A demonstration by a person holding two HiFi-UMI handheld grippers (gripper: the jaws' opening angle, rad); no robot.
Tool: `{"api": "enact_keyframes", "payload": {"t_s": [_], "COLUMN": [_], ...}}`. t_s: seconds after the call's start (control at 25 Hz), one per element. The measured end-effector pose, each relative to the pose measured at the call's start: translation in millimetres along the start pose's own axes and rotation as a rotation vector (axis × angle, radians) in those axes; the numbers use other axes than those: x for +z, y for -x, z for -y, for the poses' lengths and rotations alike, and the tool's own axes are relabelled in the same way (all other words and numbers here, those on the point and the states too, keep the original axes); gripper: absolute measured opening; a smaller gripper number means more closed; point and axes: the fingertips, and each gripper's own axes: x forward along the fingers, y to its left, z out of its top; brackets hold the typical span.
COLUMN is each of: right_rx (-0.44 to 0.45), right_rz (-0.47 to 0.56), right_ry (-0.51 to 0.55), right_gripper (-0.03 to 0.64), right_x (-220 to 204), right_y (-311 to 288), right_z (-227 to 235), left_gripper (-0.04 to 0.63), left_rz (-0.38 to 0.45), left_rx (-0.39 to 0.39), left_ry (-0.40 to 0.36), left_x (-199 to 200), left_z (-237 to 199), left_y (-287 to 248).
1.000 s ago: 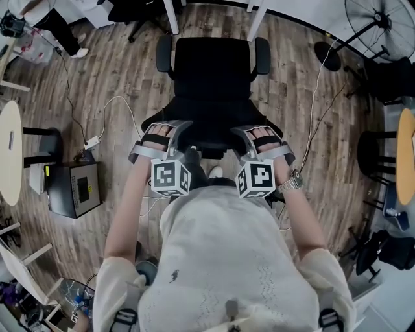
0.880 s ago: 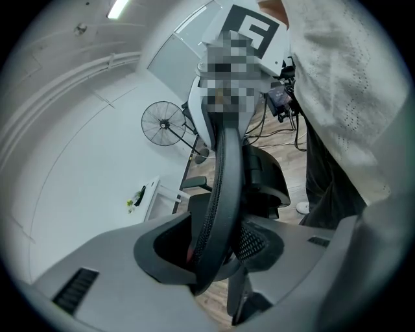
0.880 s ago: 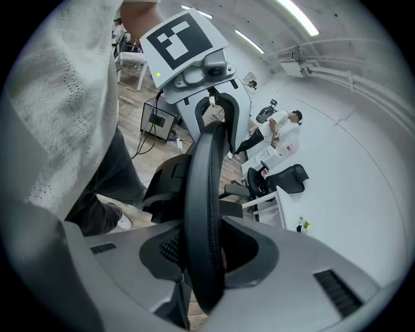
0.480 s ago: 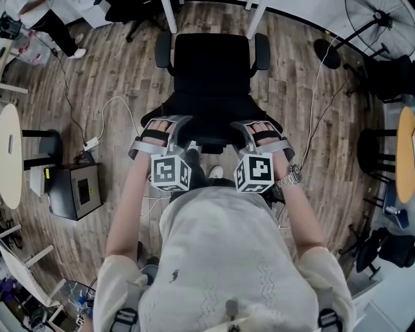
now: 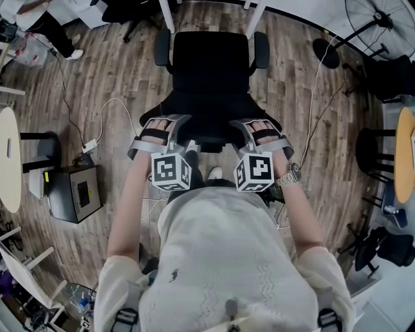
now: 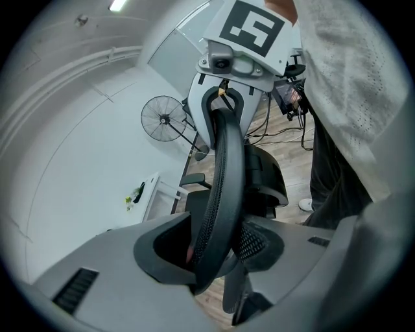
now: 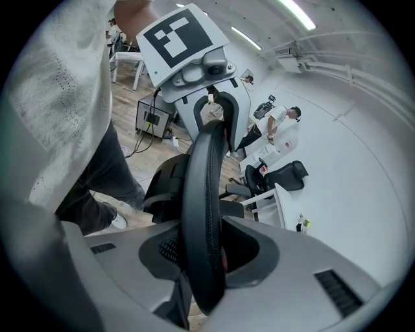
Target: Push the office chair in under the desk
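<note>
Jaws of the left gripper (image 5: 178, 126) grip the top rim of the black mesh backrest (image 5: 211, 113) of the office chair (image 5: 211, 65), and the rim runs straight up between them. Ahead, the chair stands on the wood floor (image 5: 117, 84), its seat facing the tabletop, front edge just reaching the white legs (image 5: 167, 14). At right, the right gripper (image 5: 241, 128) has the same rim between its jaws, which have just been easing slightly apart but press against it.

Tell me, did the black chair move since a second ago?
Yes. The office chair rolled up the head view, closer to the white desk legs.
</note>
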Motion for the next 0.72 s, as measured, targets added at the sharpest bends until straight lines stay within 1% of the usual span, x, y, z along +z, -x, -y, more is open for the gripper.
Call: {"api": "enact_keyframes", "payload": {"t_s": [0.44, 0.6, 0.72], "right_rx": [0.003, 0.001, 0.009], "right_rz": [-0.014, -0.015, -0.018], "right_ry": [0.002, 0.006, 0.008], "right_gripper": [0.121, 0.120, 0.121], "right_x": [-5, -7, -10], "right_y": [-20, -30, -37], "right_z": [25, 37, 47], "left_gripper": [0.186, 0.186, 0.181], "left_rz": [-0.011, -0.027, -0.033], "left_rx": [0.004, -0.006, -0.015], "left_ry": [-0.008, -0.006, -0.021], "left_x": [-9, -14, -17], "left_z": [-25, -35, -44], "left_y": [-20, -30, -37]}}
